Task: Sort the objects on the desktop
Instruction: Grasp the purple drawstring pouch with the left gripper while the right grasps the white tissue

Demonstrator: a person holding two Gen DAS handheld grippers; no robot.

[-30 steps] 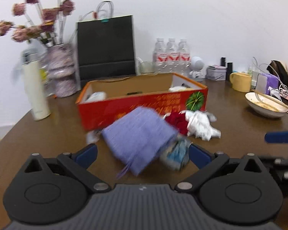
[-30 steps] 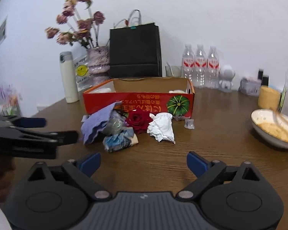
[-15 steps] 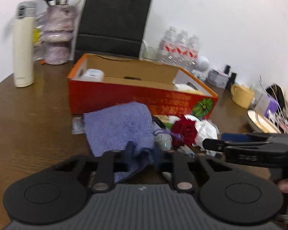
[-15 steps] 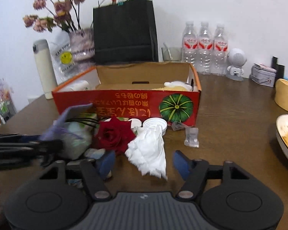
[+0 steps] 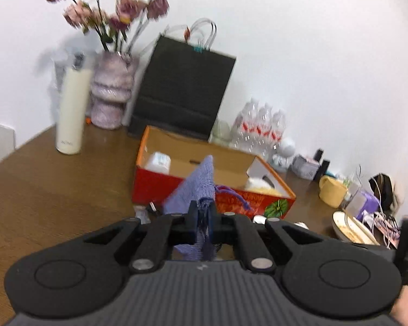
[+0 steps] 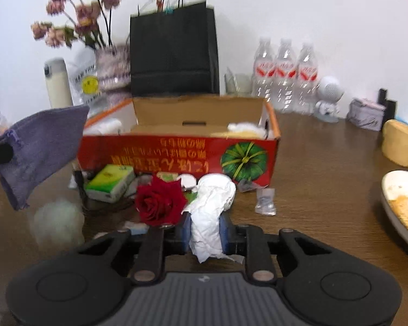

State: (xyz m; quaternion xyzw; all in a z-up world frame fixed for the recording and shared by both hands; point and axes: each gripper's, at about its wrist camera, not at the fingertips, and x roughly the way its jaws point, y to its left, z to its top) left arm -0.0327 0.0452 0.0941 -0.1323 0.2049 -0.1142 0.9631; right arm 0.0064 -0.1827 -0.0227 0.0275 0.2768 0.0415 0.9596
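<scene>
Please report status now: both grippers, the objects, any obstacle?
Left gripper shut on purple pouch, lifted. Right gripper shut on white crumpled paper. Red rose touching it.

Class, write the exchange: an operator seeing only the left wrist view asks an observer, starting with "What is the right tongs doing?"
Observer: The right tongs are shut on the white paper.
Operator: Anything beside it?
Observer: A red rose touches its left side.
Operator: What lay under my pouch?
Observer: A green tissue pack sits before the red box; your purple pouch hangs clear of the table.
</scene>
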